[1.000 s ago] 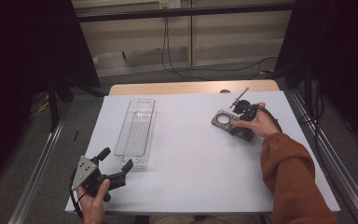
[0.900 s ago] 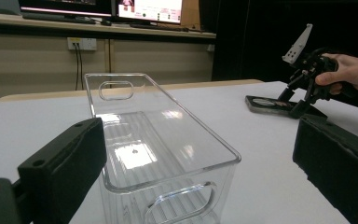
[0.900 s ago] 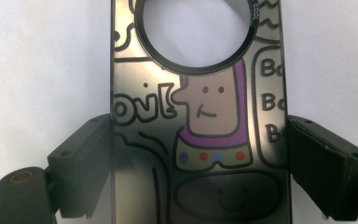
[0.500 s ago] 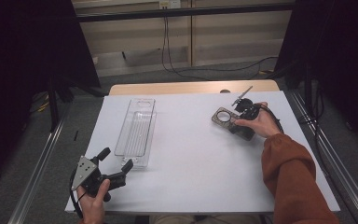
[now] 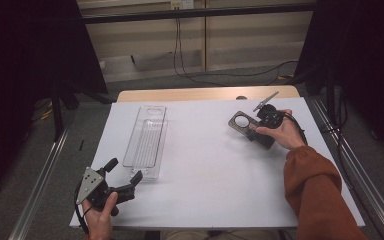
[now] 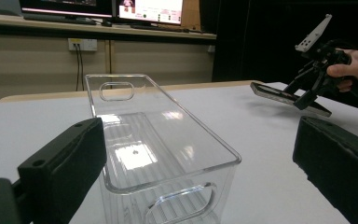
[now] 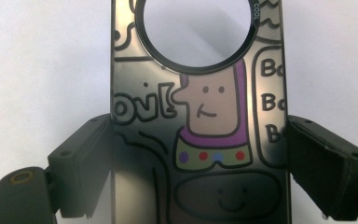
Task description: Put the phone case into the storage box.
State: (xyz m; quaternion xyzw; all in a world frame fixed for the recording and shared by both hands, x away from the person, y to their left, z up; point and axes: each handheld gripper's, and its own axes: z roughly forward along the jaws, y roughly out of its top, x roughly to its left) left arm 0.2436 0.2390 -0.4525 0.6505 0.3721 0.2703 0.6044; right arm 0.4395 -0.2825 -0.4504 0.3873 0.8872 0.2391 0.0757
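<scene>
A dark phone case (image 5: pixel 241 121) with a round camera hole and a cartoon print (image 7: pixel 214 116) is held tilted just above the white table, at the far right. My right gripper (image 5: pixel 258 131) is shut on its two long edges, one jaw on either side (image 7: pixel 198 154). From the left gripper view, the case (image 6: pixel 284 97) and the right gripper (image 6: pixel 314 81) show far off. At the table's near left corner, my left gripper (image 5: pixel 125 170) is open with nothing between its jaws (image 6: pixel 200 154). It points at the near end of a clear plastic tray.
The long clear tray (image 5: pixel 145 140) lies lengthwise on the left half of the white tabletop (image 5: pixel 205 190), with cut-out handles at both ends (image 6: pixel 177 186). Metal rails (image 5: pixel 45 170) run along both sides of the table. A cable trails from the right gripper.
The right hand has shifted the case slightly farther away. The left gripper has not moved.
</scene>
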